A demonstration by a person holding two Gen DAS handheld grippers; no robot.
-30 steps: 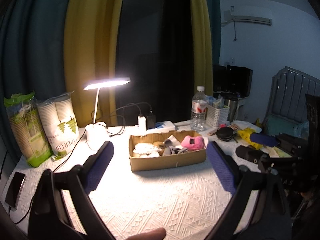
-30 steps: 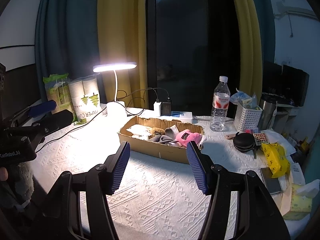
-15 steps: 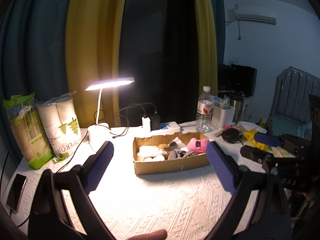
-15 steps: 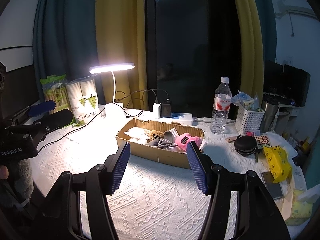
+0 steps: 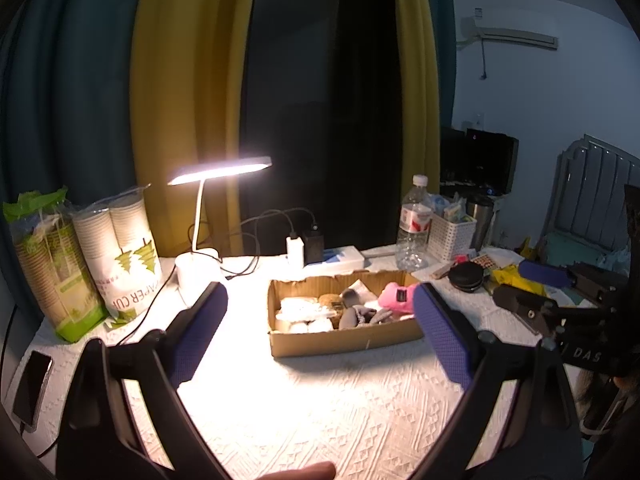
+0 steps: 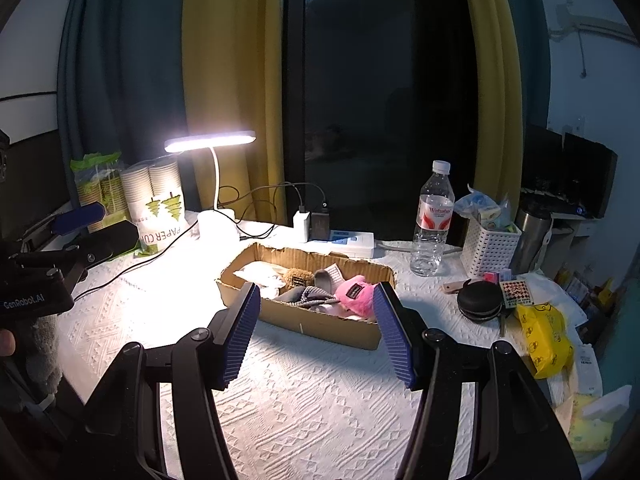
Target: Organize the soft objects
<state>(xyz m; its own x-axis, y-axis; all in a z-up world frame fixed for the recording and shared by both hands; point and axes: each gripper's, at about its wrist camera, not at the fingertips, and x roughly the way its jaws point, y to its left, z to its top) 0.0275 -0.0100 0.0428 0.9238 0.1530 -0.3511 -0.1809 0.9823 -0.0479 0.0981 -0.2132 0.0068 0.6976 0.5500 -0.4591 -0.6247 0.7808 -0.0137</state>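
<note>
While both grippers hang above the table, findings are as follows.
Left gripper (image 5: 320,328): fingers wide apart, holding nothing, above the white cloth (image 5: 320,408) short of the box.
Right gripper (image 6: 316,332): fingers moderately apart, holding nothing, just short of the box's near wall.
Left view only: phone (image 5: 31,384) on a cable at the cloth's left edge; wall air conditioner (image 5: 512,36); the right gripper seen side-on at far right.
Right view only: yellow packet (image 6: 546,338) and tissue pack (image 6: 588,424) at the right edge; the left gripper seen side-on at far left.
Box (image 6: 320,326): open cardboard, mid-table, beside the lit lamp (image 6: 210,140).
Box contents: pink plush (image 6: 354,294) at the right end, grey items (image 6: 308,294) in the middle, brown plush (image 6: 298,276) behind them, white pieces (image 6: 260,272) at the left end.
Basket (image 6: 490,248): white, right of the bottle (image 6: 434,220), holding small packets.
Cups (image 6: 158,196): bagged stacks at the table's left rear.
</note>
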